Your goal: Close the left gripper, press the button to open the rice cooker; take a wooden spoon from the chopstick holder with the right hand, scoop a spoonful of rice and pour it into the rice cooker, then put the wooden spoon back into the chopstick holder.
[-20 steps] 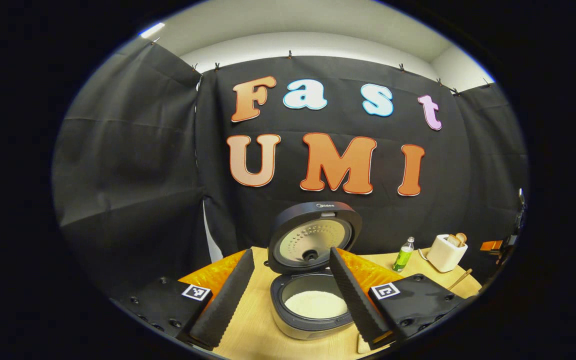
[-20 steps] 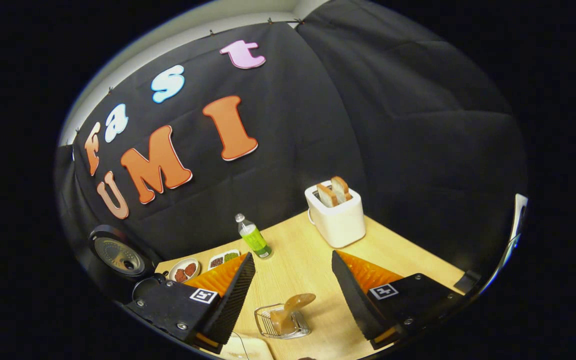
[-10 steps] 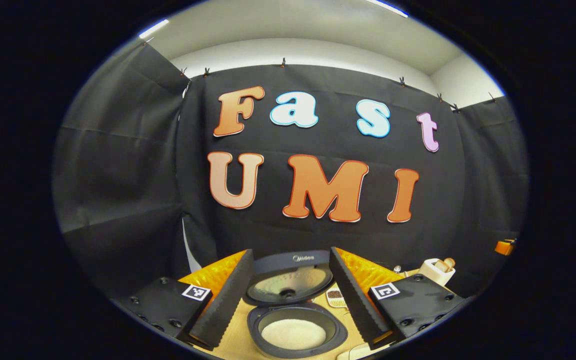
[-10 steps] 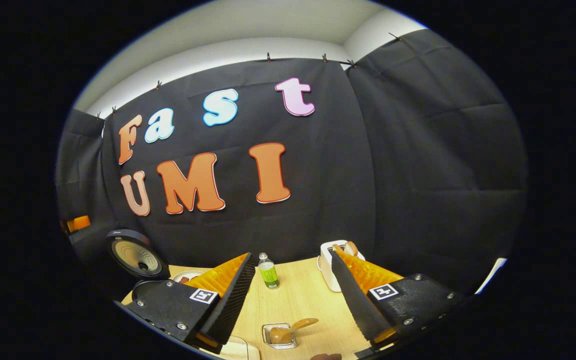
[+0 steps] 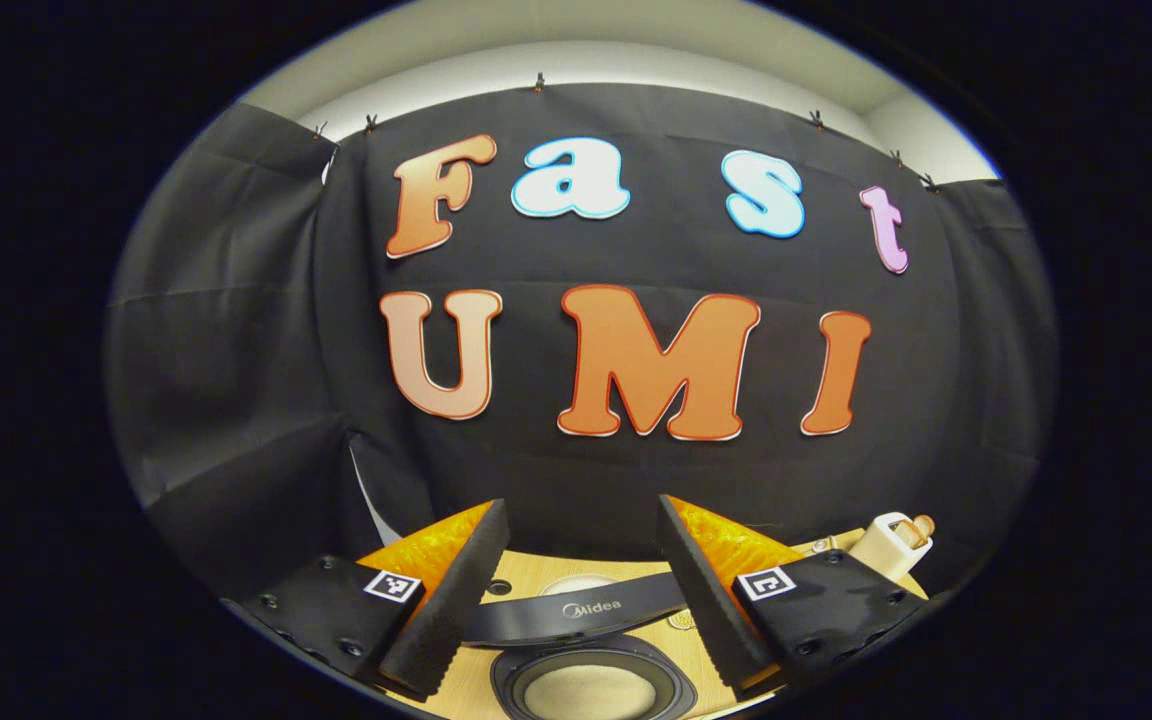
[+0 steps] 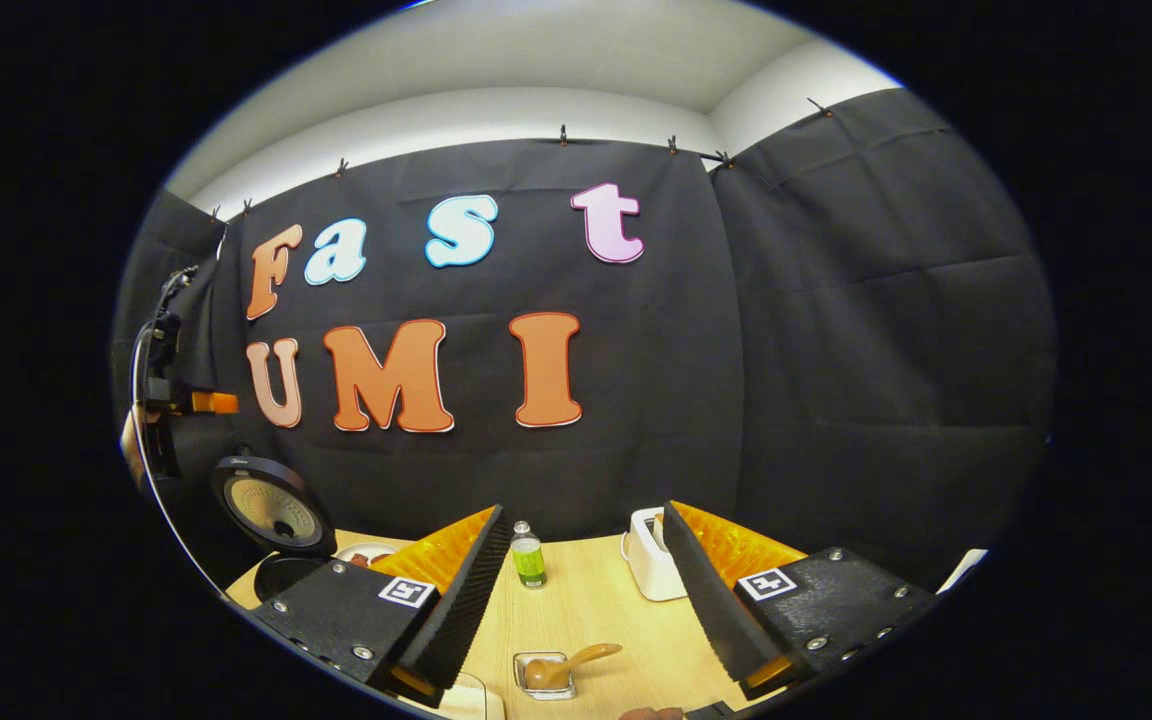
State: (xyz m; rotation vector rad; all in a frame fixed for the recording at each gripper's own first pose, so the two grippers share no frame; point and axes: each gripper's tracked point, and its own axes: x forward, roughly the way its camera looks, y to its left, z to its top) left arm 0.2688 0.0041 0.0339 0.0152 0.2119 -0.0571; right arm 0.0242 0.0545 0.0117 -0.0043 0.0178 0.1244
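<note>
Now both grippers have risen and levelled since a second ago, and their cameras look more at the booth wall than at the tabletop. The left gripper (image 5: 581, 590) has fingers spread apart and holds nothing; the dark round rice cooker (image 5: 586, 688) sits just below and between its fingertips, lid (image 5: 576, 608) raised, white rice visible in the inner pot. The right gripper (image 6: 581, 595) likewise has fingers apart and empty. Ahead and below it, between the fingertips, the light brown wooden spoon (image 6: 571, 665) rests with its bowl in the small clear square chopstick holder (image 6: 541, 673), handle leaning toward the right finger. Judged from this layout, the spoon has been returned and the task is at or near completion; both grippers appear to be retreating. Beyond the holder stand a green bottle (image 6: 528, 556) and a white toaster (image 6: 651, 565).
</note>
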